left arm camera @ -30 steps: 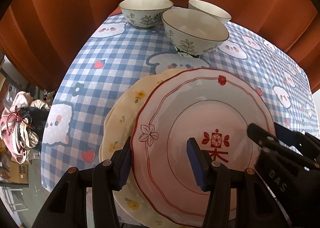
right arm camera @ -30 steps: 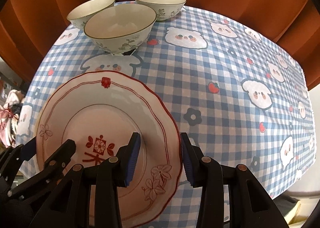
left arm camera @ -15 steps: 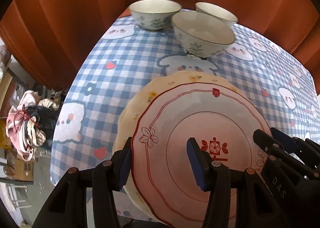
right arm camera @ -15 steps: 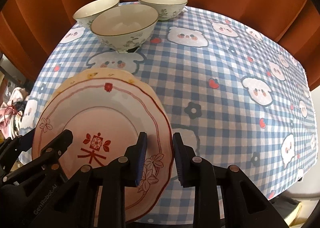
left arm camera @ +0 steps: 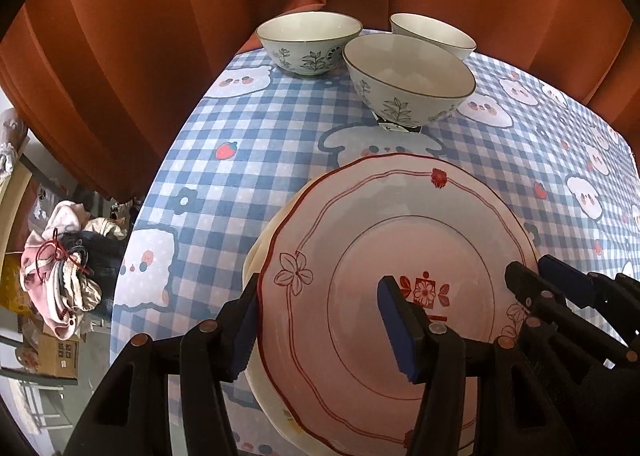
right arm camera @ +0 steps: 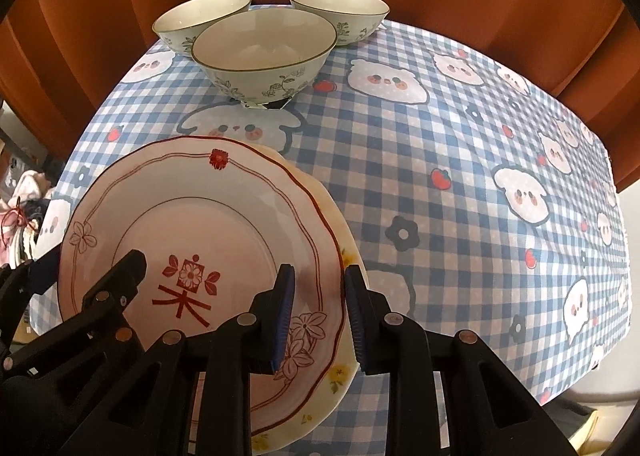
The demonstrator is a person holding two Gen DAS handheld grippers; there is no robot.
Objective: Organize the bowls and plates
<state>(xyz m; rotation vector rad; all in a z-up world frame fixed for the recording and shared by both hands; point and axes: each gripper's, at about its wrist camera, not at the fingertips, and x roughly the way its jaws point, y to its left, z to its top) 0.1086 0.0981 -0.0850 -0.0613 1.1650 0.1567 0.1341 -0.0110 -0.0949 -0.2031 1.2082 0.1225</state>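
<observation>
A pink plate (left arm camera: 400,236) (right arm camera: 200,216) with red trim lies on a cream floral plate (left arm camera: 254,252) (right arm camera: 338,376) near the table's front edge. My left gripper (left arm camera: 320,288) straddles the stack's left rim. One pad is outside the rim and one over the pink plate's well, and its jaws are opening. My right gripper (right arm camera: 319,272) is shut on the stack's right rim, with both plates' edges between its pads. Three white bowls with leaf prints (left arm camera: 308,40) (left arm camera: 408,76) (left arm camera: 432,32) stand apart at the back of the table.
A blue checked tablecloth (right arm camera: 460,176) with bear prints covers the table, and its right half is bare cloth. An orange curtain (left arm camera: 160,36) hangs close behind the bowls. Clothes and boxes (left arm camera: 60,280) lie on the floor past the left edge.
The pink plate has shifted left over the cream plate, so the cream rim now shows on the right. My right gripper narrowed onto the rim. My left jaws widened slightly.
</observation>
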